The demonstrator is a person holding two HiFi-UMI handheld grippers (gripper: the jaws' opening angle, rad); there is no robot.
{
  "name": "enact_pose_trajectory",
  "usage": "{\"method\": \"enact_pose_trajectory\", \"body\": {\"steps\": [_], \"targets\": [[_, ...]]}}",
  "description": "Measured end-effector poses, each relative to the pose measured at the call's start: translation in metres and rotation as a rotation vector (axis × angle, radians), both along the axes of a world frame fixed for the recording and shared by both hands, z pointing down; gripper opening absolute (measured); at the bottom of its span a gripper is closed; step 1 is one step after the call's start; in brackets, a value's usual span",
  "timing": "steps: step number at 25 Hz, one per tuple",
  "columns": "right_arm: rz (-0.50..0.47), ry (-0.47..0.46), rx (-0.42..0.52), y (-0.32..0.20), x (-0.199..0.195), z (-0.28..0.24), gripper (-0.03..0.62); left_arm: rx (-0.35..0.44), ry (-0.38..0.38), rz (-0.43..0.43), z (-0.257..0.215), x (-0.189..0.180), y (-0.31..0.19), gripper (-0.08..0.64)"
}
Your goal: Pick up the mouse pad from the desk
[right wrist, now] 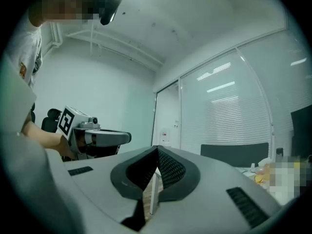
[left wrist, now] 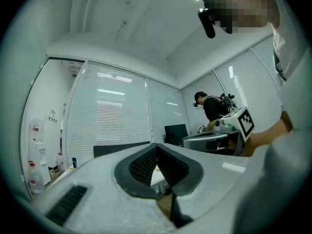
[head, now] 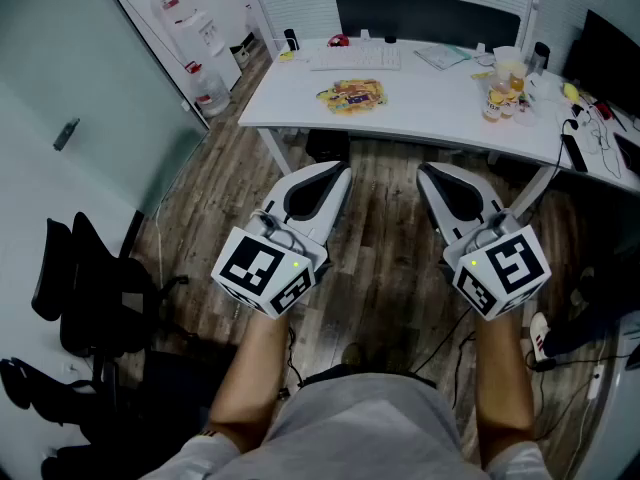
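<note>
Left gripper (head: 337, 175): jaws pressed together, ribbed pads meeting at the tip. Nothing is between them and they touch nothing. Its own view confirms this (left wrist: 156, 146): the pads close to a point with only the room behind.

Right gripper (head: 429, 174): jaws likewise pressed together and empty. Its own view (right wrist: 157, 151) shows the pads meeting at the tip, with no object in the grip.

Both grippers are held roughly level, side by side and apart, above the wooden floor (head: 385, 233). They are on the near side of the white desk (head: 425, 106) and well apart from it.

Mouse pad (head: 352, 95): a yellow patterned sheet lying flat on the desk towards its near edge, just to the near side of the white keyboard (head: 355, 58). Neither gripper touches it.

Other items noted: cups and bottles (head: 503, 85) at the right end of the desk; a water dispenser (head: 196, 40) at far left; black chairs (head: 88, 293) at near left.
</note>
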State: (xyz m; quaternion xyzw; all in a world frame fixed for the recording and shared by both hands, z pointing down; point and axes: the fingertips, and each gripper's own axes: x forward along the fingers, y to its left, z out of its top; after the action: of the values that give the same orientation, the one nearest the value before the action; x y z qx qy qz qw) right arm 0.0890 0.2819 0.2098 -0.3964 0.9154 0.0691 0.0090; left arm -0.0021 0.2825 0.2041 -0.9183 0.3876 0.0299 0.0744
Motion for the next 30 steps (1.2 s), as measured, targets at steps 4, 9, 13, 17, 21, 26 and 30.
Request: {"method": "enact_pose_trajectory", "body": {"steps": [4, 9, 13, 17, 21, 26, 30], "targets": [[0.001, 0.005, 0.002, 0.000, 0.001, 0.000, 0.011, 0.001, 0.001, 0.000, -0.001, 0.000, -0.001, 0.015], [-0.037, -0.042, -0.016, 0.002, -0.001, -0.003, 0.012, -0.004, 0.002, -0.002, 0.001, -0.001, -0.001, 0.015], [-0.031, -0.050, -0.020, 0.000, 0.003, 0.000, 0.012, -0.008, 0.002, -0.007, 0.005, -0.001, -0.002, 0.015], [-0.034, -0.057, -0.026, -0.003, 0.007, 0.002, 0.012, -0.016, 0.012, -0.026, 0.009, -0.003, -0.004, 0.015], [-0.049, -0.060, -0.032, -0.008, 0.012, 0.004, 0.012, -0.022, 0.017, -0.056, 0.010, -0.002, -0.007, 0.015], [-0.077, -0.060, -0.030, -0.012, 0.021, 0.005, 0.012, -0.025, 0.020, -0.093, 0.012, 0.004, -0.010, 0.015], [-0.092, -0.058, -0.022, -0.015, 0.038, 0.003, 0.012, -0.019, 0.012, -0.115, 0.011, 0.017, -0.013, 0.015]]}}
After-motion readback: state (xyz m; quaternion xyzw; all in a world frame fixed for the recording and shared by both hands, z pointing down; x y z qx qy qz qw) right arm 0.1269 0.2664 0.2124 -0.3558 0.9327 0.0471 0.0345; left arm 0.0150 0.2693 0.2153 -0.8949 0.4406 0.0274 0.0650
